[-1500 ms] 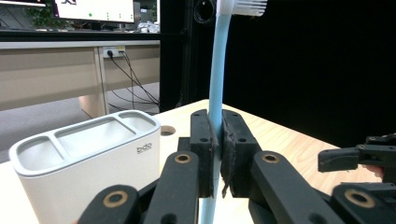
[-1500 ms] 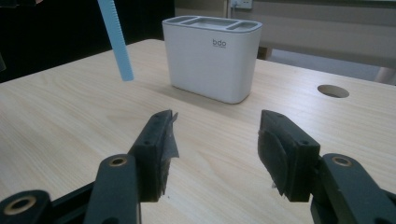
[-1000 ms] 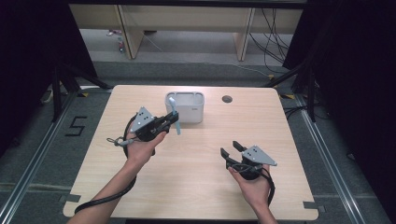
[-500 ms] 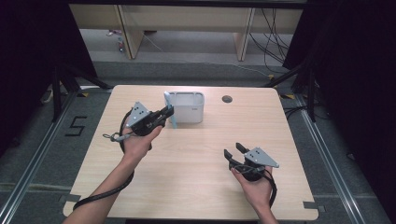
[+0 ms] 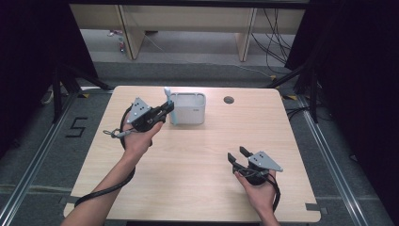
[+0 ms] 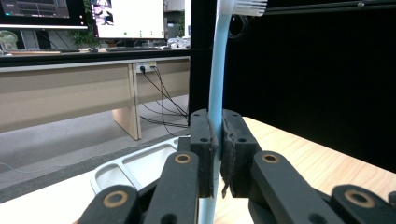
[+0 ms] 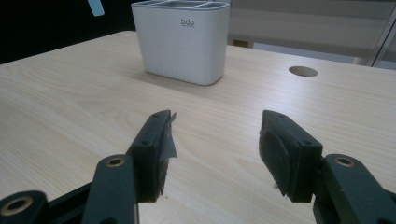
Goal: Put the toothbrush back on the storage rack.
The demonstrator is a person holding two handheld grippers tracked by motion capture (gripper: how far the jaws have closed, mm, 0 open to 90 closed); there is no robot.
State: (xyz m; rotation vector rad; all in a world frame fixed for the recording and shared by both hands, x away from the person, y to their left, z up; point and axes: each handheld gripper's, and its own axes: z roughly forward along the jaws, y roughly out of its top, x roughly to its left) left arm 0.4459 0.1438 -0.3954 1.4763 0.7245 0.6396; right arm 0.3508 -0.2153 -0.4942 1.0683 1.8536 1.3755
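Observation:
A light-blue toothbrush (image 5: 170, 107) with white bristles stands nearly upright in my left gripper (image 5: 164, 112), which is shut on its handle just left of the white holder (image 5: 188, 109). In the left gripper view the pads clamp the toothbrush handle (image 6: 215, 84), the bristles (image 6: 243, 5) are at the top, and the holder's rim (image 6: 122, 167) lies below the left gripper (image 6: 218, 135). My right gripper (image 5: 237, 157) rests low on the table's near right, open, with nothing between its jaws. In the right gripper view, beyond the right gripper (image 7: 215, 144), stands the holder (image 7: 184, 42).
The holder has several compartments and stands at the far middle of the wooden table (image 5: 188, 174). A round cable hole (image 5: 228, 100) lies to its right. Bare tabletop spreads between the two hands. Black curtains and desks stand beyond the table.
My left gripper has edged slightly left and away with the toothbrush, which now stands more upright beside the holder. The right hand has barely moved.

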